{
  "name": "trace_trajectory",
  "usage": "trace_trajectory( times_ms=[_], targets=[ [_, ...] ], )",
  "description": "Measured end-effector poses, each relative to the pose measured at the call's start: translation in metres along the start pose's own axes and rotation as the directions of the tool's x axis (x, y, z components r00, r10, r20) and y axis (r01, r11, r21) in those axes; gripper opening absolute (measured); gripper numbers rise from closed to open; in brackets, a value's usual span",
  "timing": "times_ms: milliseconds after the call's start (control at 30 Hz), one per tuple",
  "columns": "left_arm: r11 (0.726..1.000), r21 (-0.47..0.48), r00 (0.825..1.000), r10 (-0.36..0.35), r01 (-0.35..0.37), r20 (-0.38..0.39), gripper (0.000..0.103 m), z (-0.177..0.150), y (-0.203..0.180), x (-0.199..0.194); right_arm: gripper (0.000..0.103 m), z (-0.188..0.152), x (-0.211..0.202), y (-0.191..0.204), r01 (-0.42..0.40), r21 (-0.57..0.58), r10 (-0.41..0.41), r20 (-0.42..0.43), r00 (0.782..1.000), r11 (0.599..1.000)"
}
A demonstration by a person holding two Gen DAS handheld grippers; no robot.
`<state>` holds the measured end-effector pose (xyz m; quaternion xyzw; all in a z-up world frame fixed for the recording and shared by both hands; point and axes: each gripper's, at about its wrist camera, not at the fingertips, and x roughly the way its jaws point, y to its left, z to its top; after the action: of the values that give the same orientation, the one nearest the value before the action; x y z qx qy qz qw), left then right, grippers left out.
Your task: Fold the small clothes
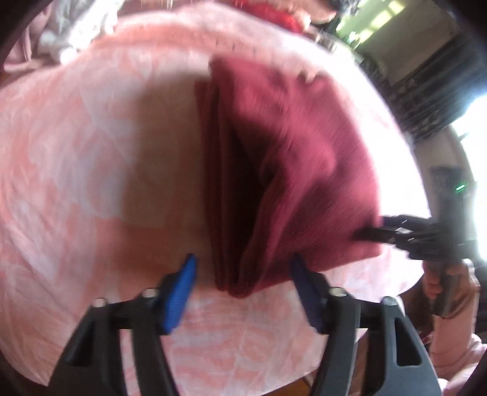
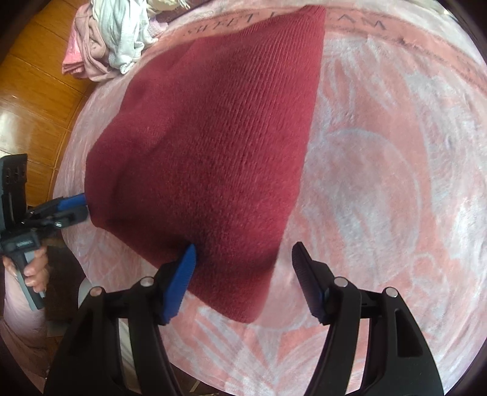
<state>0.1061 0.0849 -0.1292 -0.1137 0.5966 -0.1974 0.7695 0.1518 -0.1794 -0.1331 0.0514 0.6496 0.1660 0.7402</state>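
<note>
A dark red knitted garment [image 2: 213, 146] lies folded in layers on a pink and white patterned cloth [image 2: 380, 182]. In the left wrist view the garment [image 1: 289, 158] shows its layered open edge toward me. My left gripper [image 1: 243, 268] is open, its blue pads either side of the garment's near corner. In the right wrist view it [image 2: 83, 204] shows at the garment's left edge. My right gripper [image 2: 243, 256] is open over the garment's near edge, its left pad touching the knit. In the left wrist view it [image 1: 374, 231] shows at the garment's right corner.
A heap of white and pink clothes [image 2: 115, 39] lies at the far left of the cloth, also seen in the left wrist view [image 1: 70, 36]. Red fabric [image 1: 274, 15] lies at the far edge. Wooden floor [image 2: 27, 100] shows beyond the left edge.
</note>
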Motion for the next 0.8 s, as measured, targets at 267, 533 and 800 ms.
trace_trajectory(
  times_ms=[267,533,800],
  targets=[
    [0.997,-0.079,0.998,0.017,-0.012,0.068,0.074,0.090,0.009,-0.002,0.068,0.035,-0.021,-0.005,0.027,-0.005,-0.026,0.057,0.998,1.000],
    [0.982,-0.186,1.000,0.019,-0.019,-0.003,0.050,0.151,0.025,0.062,0.070,0.042,-0.012,-0.013,0.016,0.005,-0.017,0.051,0.999,1.000],
    [0.976,-0.216,0.994,0.033,-0.009,0.108,0.009,0.149,0.031,0.037,0.070,0.043,-0.012,-0.007,0.020,-0.017,-0.019,0.071,0.997,1.000]
  ],
)
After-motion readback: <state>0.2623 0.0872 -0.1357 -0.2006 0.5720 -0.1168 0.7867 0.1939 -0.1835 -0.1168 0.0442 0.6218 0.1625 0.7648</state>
